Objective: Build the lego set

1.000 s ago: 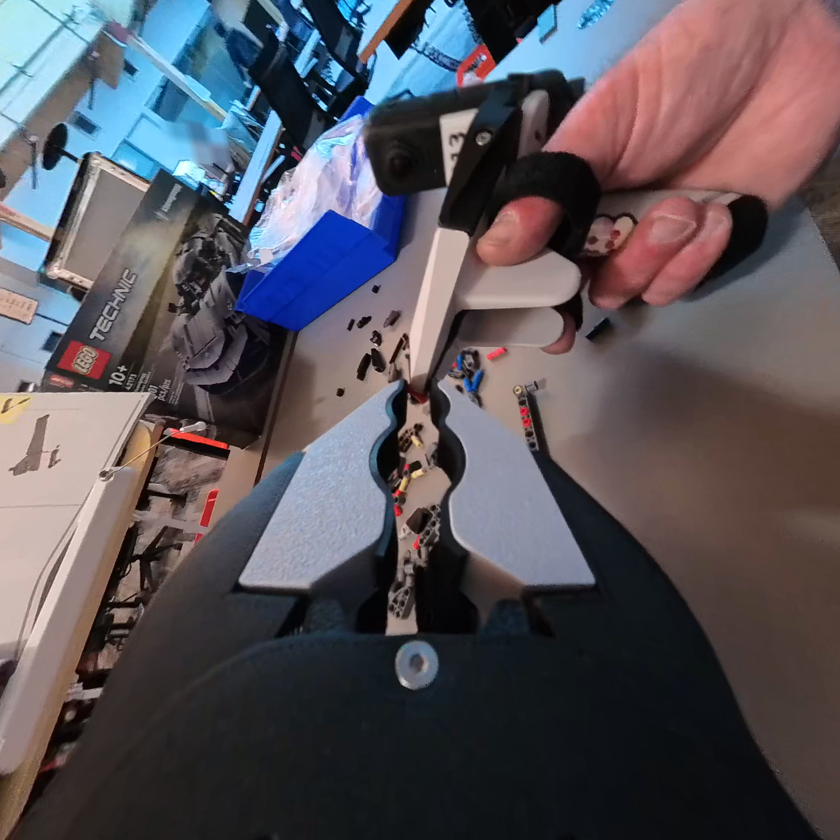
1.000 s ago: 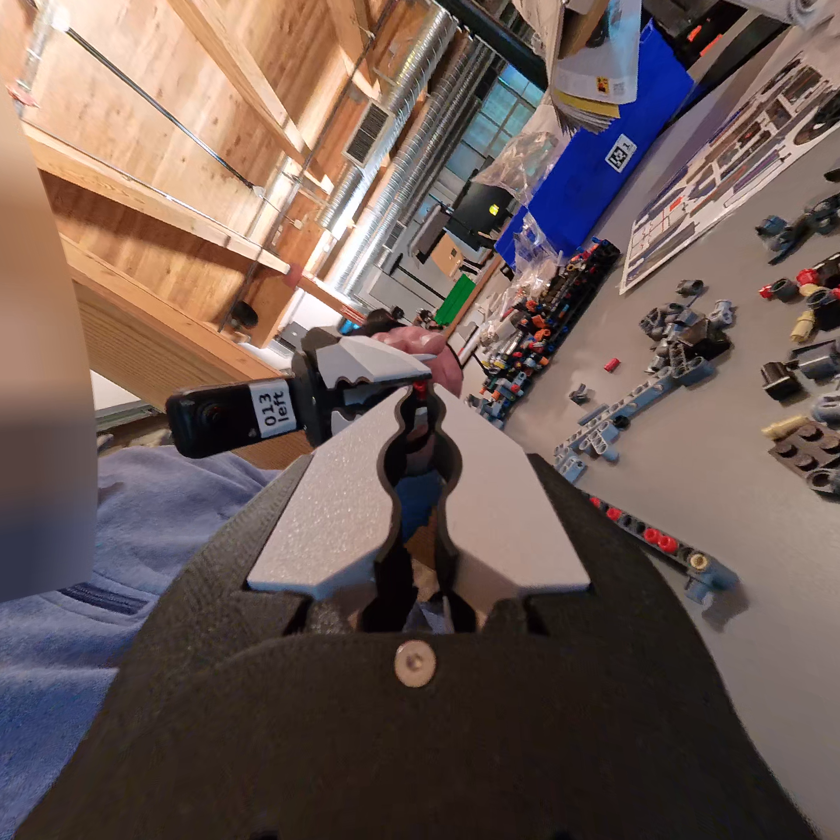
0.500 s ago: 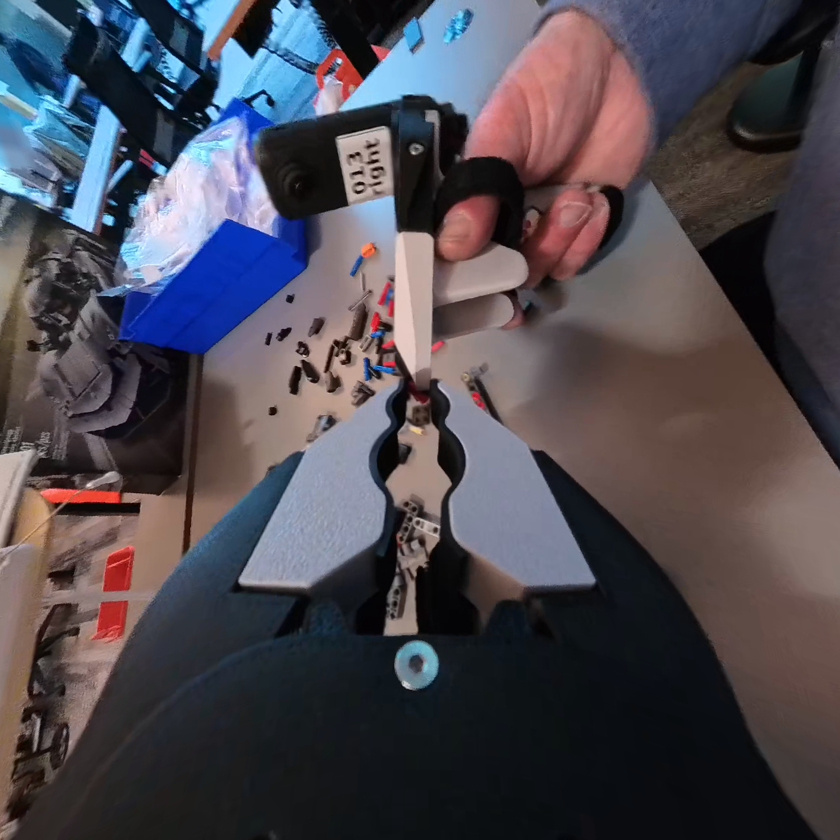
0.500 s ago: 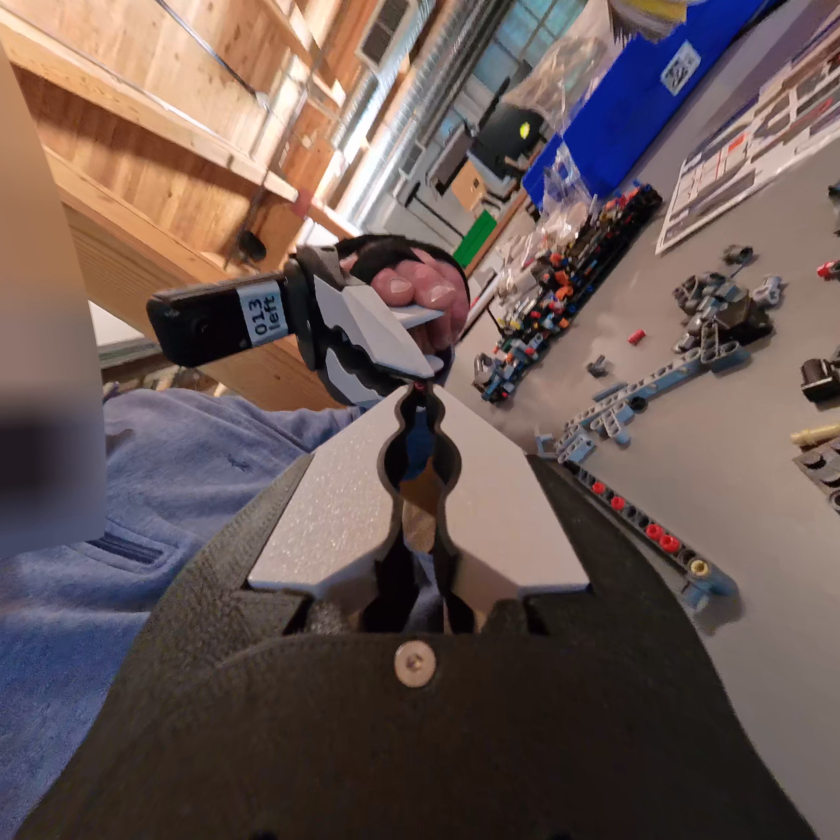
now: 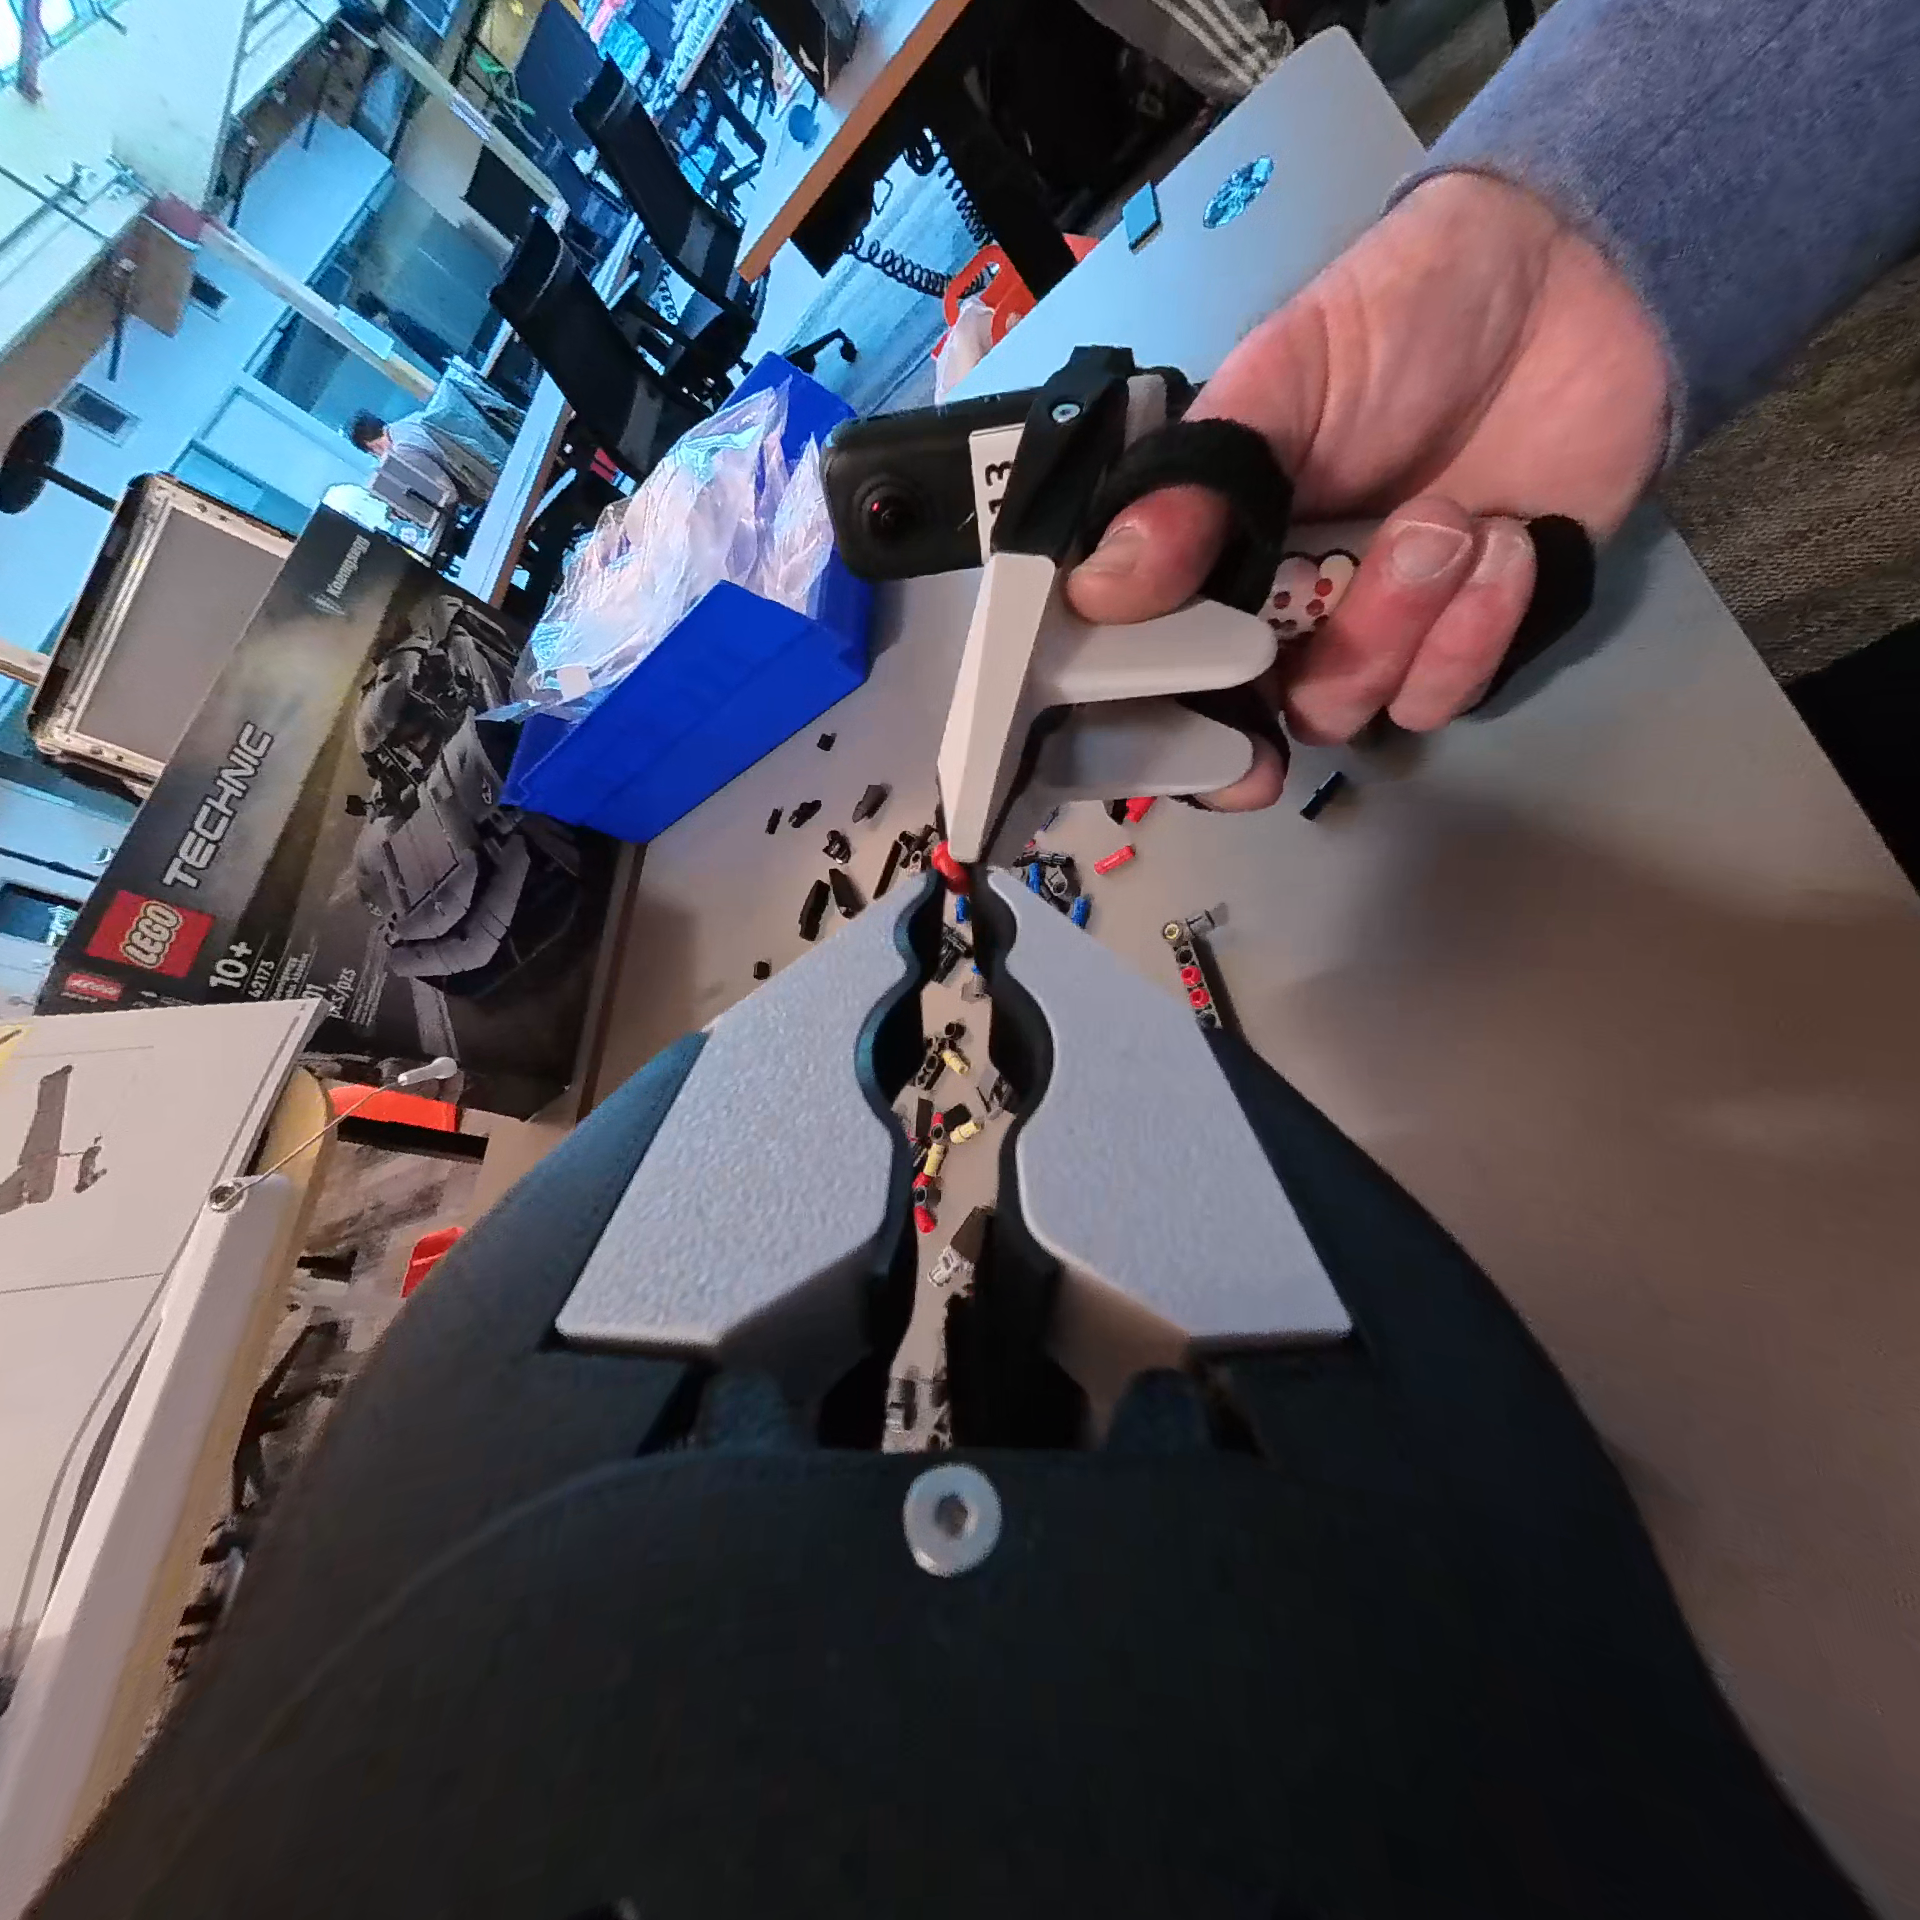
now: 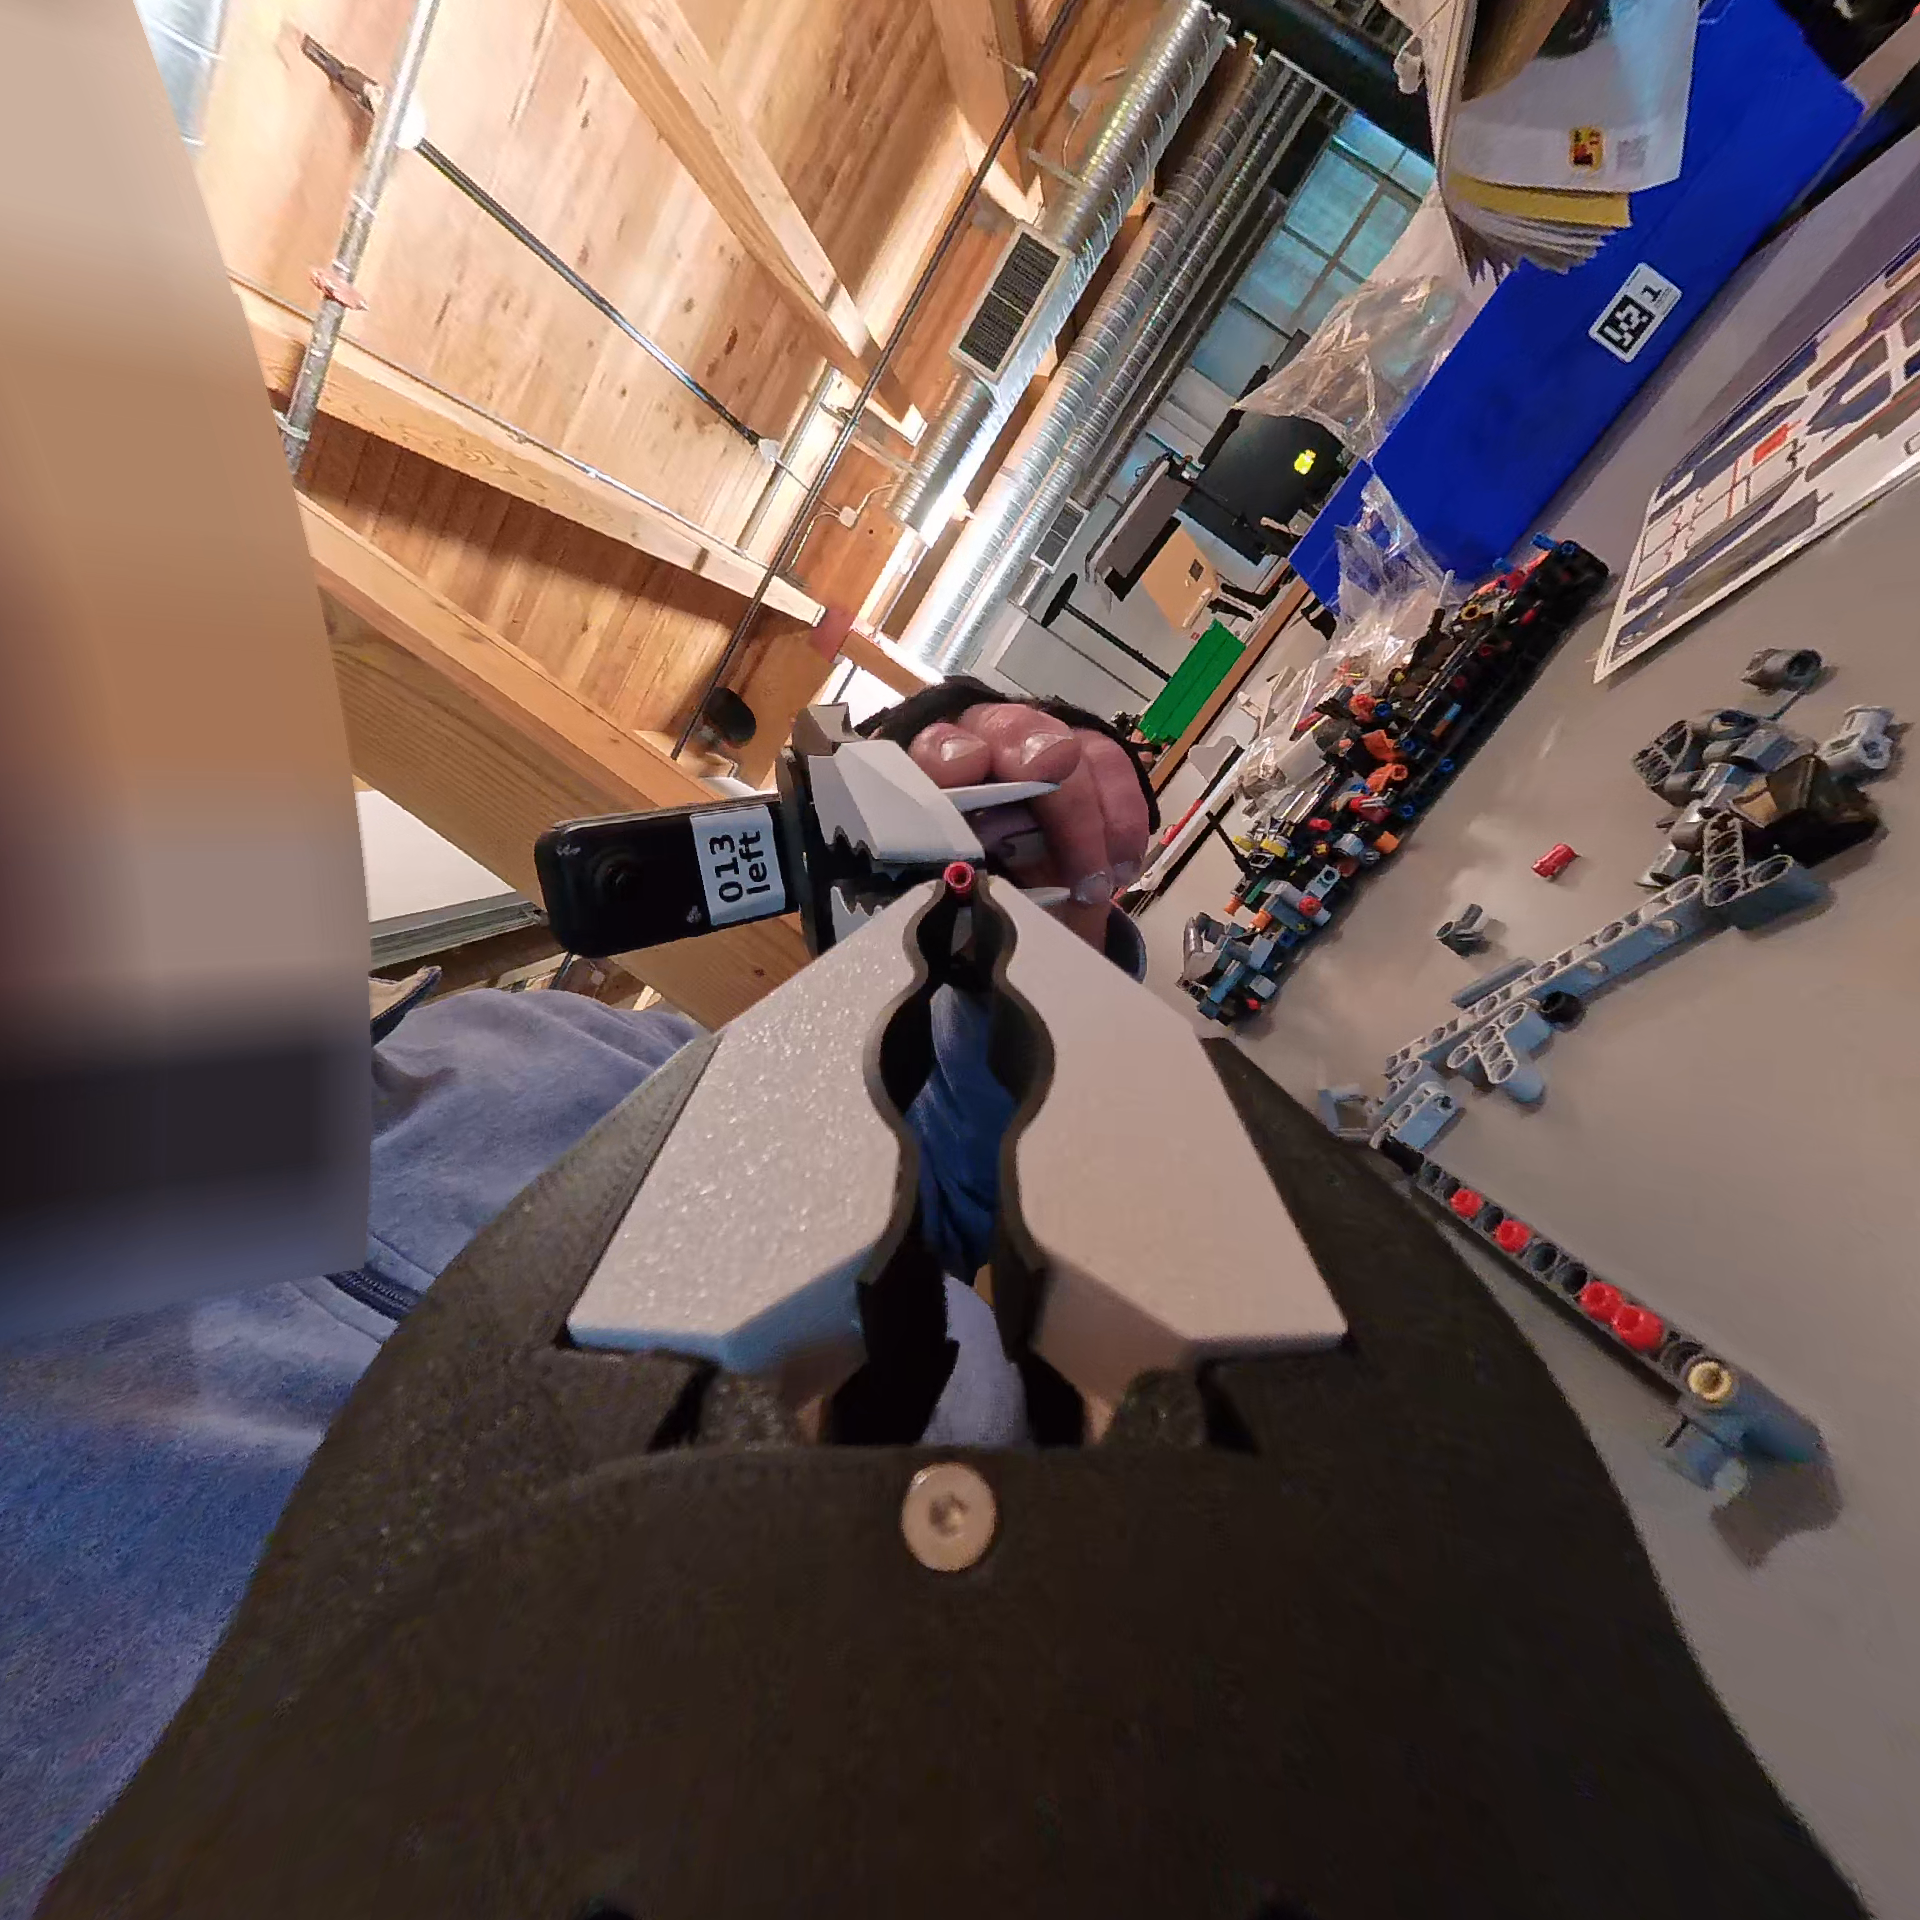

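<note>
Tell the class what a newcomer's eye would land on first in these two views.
The two grippers meeting tip to tip: the right gripper pinches a small red pin beside the left gripper, above the grey table. Next, the scattered loose pieces and the blue bin of bags behind.

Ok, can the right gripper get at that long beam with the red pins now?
Probably not to grip it yet: the right gripper is shut on a small red pin. The way looks free, though: the beam lies in the open on the table.
</note>
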A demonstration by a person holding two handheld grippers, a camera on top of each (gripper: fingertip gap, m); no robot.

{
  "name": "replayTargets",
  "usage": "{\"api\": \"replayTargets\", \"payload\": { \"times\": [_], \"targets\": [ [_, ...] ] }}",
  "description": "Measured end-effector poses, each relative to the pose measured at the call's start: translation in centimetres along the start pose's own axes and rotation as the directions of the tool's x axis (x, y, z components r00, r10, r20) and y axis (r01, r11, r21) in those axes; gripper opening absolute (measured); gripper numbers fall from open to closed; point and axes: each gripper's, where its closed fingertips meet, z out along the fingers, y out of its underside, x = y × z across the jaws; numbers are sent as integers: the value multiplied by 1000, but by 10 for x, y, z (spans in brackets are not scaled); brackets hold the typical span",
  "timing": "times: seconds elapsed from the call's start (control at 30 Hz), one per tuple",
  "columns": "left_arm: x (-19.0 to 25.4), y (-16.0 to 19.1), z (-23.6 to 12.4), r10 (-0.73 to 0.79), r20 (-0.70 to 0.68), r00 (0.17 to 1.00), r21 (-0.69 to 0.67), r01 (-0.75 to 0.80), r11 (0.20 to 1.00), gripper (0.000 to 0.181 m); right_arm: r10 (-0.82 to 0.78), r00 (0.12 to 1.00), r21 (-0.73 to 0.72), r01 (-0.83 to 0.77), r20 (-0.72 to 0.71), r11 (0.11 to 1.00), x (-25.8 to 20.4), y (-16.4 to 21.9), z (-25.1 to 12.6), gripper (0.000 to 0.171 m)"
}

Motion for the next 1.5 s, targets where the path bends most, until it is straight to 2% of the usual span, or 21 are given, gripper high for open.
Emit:
{"api": "replayTargets", "payload": {
  "times": [0.63, 0.77, 1.5],
  "targets": [
    [5, 2, -2, -15, -49, 999, 8, 16, 1000, 2, -48, 998, -26, 47, -31, 999, 3, 1, -3, 8],
    [6, 3, -1, -13, -58, 998, 4, 14, 1000, 2, -57, 998, -51, 55, -35, 997, 3, 3, -2, 3],
    [9, 2, 1, -15, -93, 996, 12, 16, 1000, 2, -92, 994, -91, 87, -53, 992, 3, 4, -6, 2]
  ]
}}
